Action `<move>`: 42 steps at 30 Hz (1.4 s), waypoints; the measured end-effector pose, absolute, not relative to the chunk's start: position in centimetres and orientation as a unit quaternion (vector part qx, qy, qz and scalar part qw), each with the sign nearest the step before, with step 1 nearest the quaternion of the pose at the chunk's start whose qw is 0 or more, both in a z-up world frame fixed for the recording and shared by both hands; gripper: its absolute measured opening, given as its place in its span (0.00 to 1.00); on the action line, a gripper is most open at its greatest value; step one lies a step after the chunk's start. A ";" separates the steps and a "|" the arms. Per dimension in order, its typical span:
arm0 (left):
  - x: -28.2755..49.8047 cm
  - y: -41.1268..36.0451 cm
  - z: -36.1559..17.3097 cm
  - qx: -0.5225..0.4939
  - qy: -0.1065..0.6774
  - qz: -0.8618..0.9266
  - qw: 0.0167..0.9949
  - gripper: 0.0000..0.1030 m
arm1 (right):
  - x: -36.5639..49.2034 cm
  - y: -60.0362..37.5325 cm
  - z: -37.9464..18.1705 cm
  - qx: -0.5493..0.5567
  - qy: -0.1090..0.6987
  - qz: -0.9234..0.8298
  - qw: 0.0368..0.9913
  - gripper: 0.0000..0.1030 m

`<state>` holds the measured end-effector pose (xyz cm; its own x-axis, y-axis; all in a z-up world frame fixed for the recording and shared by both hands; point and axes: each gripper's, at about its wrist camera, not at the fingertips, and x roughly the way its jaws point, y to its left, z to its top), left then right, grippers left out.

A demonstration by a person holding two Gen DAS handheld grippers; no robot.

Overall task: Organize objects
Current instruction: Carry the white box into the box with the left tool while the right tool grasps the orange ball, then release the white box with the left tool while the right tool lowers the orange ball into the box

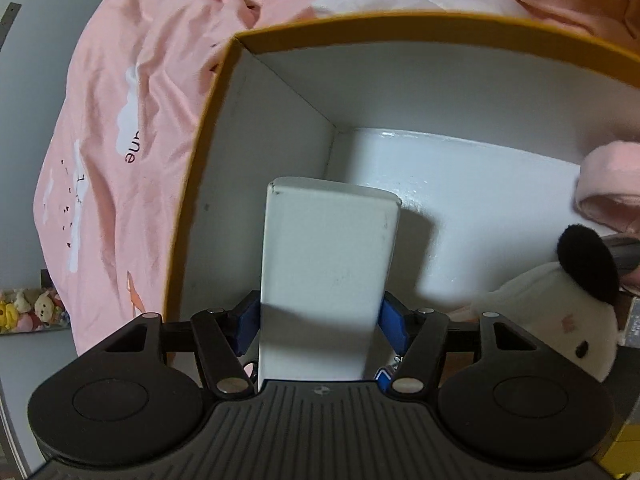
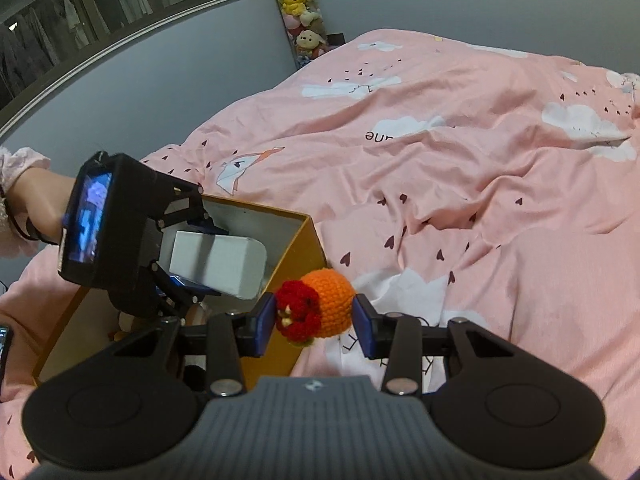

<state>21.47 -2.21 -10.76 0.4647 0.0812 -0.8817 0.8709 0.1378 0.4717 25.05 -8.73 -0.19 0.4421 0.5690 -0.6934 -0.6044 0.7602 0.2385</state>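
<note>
My left gripper [image 1: 320, 320] is shut on a white rectangular box [image 1: 328, 272] and holds it inside a yellow-walled cardboard box [image 1: 200, 152] with a white inside. The same white box [image 2: 218, 262] and left gripper [image 2: 188, 252] show in the right wrist view, over the yellow box [image 2: 298, 248]. My right gripper [image 2: 316, 320] is shut on an orange and red crocheted toy [image 2: 318, 310], just right of the yellow box's near corner, above the bed. A white plush with a black ear [image 1: 560, 312] lies in the yellow box at the right.
The yellow box sits on a bed with a rumpled pink duvet [image 2: 460, 184]. A pink item [image 1: 608, 184] lies in the box at the right. A strip of small plush toys [image 2: 298, 4] hangs on the grey wall. A phone edge [image 2: 5, 352] shows at far left.
</note>
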 end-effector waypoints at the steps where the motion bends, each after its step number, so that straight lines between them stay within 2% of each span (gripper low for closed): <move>1: 21.5 -2.1 -10.9 0.574 0.414 -0.314 0.633 0.72 | 25.0 -8.7 -0.1 -0.024 0.398 0.345 0.850 0.42; 11: 21.5 -1.0 -9.9 0.542 0.417 -0.311 0.660 0.77 | 24.8 -6.4 1.6 -0.057 0.386 0.361 0.847 0.43; 14: 21.5 -0.6 -8.6 0.517 0.421 -0.304 0.681 0.66 | 24.8 -4.9 2.4 -0.082 0.384 0.375 0.840 0.42; 17: 21.3 0.0 -6.1 0.462 0.419 -0.304 0.720 0.65 | 24.5 -2.7 2.8 -0.131 0.380 0.420 0.814 0.42; 24: 19.8 2.4 -1.4 0.341 0.431 -0.271 0.790 0.66 | 22.4 2.8 -0.1 -0.237 0.385 0.457 0.766 0.42; 30: 19.9 3.8 0.8 0.249 0.479 -0.212 0.814 0.64 | 23.5 6.4 -2.7 -0.314 0.437 0.446 0.715 0.42; 42: 17.9 5.3 3.3 0.160 0.463 -0.167 0.856 0.65 | 22.8 8.0 -5.1 -0.342 0.477 0.420 0.692 0.44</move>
